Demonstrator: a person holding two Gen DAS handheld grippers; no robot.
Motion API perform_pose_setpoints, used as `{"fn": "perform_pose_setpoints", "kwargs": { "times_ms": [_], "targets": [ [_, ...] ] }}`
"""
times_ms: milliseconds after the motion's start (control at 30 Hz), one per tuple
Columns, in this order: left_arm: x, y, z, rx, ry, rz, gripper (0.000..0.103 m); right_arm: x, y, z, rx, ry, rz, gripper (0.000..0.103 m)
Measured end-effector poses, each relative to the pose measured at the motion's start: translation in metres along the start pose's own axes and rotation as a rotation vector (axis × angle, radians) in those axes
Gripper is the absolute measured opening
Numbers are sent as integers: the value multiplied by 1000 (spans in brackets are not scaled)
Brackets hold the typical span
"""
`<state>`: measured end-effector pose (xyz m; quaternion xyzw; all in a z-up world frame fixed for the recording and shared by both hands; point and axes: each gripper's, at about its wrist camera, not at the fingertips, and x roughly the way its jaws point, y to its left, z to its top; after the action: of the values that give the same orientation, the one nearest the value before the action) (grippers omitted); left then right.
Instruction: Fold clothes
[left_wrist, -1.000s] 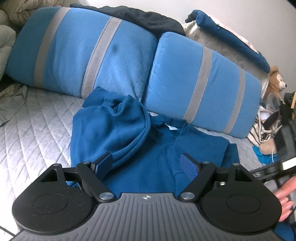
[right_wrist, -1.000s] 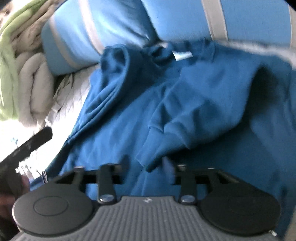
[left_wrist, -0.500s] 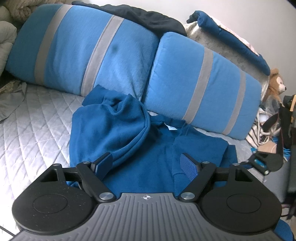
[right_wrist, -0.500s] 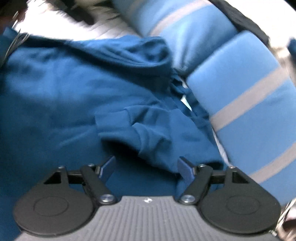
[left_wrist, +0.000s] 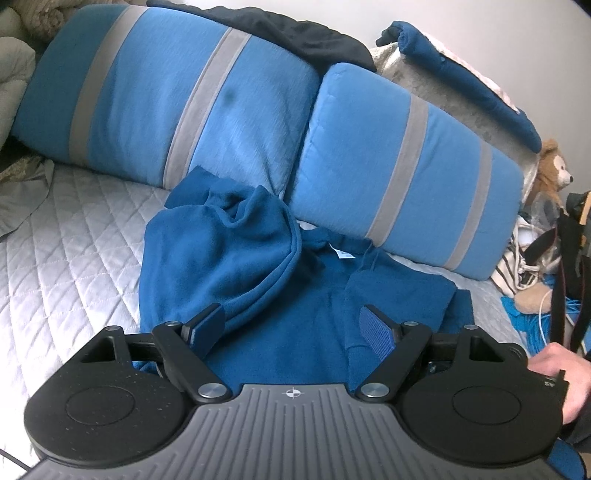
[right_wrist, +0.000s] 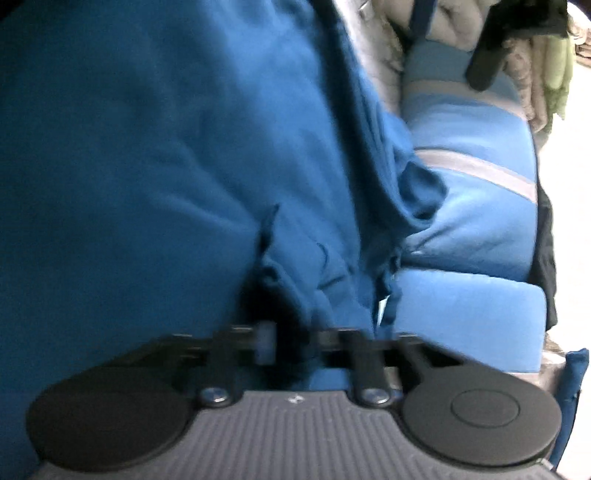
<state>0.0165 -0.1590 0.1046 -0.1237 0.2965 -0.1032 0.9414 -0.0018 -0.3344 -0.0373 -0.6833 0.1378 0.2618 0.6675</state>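
A dark blue hoodie (left_wrist: 280, 288) lies on the quilted grey bed (left_wrist: 66, 251), its hood bunched at the left, its white neck label showing near the pillows. My left gripper (left_wrist: 291, 328) is open and empty, hovering above the hoodie's near part. In the blurred right wrist view, my right gripper (right_wrist: 291, 347) has its jaws drawn close together on a fold of the hoodie (right_wrist: 147, 166), which fills most of that view.
Two blue pillows with grey stripes (left_wrist: 207, 103) lean behind the hoodie. Dark clothes (left_wrist: 295, 33) lie on top of them. A teddy bear (left_wrist: 554, 173), bags and cables crowd the right side. A hand (left_wrist: 565, 373) shows at the right edge.
My right gripper swung round over the hoodie and closed from open onto a fold of it. My left gripper stayed nearly still and open. A hand came in at the right.
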Motion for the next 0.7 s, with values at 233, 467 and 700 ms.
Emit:
{"fn": "perform_pose_setpoints", "kwargs": {
  "times_ms": [233, 467, 700],
  "targets": [
    [1, 1, 0, -8, 8, 5, 80, -15, -73, -13, 346, 7, -78, 7],
    [2, 1, -1, -10, 11, 14, 80, -70, -185, -84, 795, 32, -223, 7],
    [1, 2, -1, -13, 11, 23, 80, -152, -252, -220, 1274, 99, -380, 7]
  ]
}}
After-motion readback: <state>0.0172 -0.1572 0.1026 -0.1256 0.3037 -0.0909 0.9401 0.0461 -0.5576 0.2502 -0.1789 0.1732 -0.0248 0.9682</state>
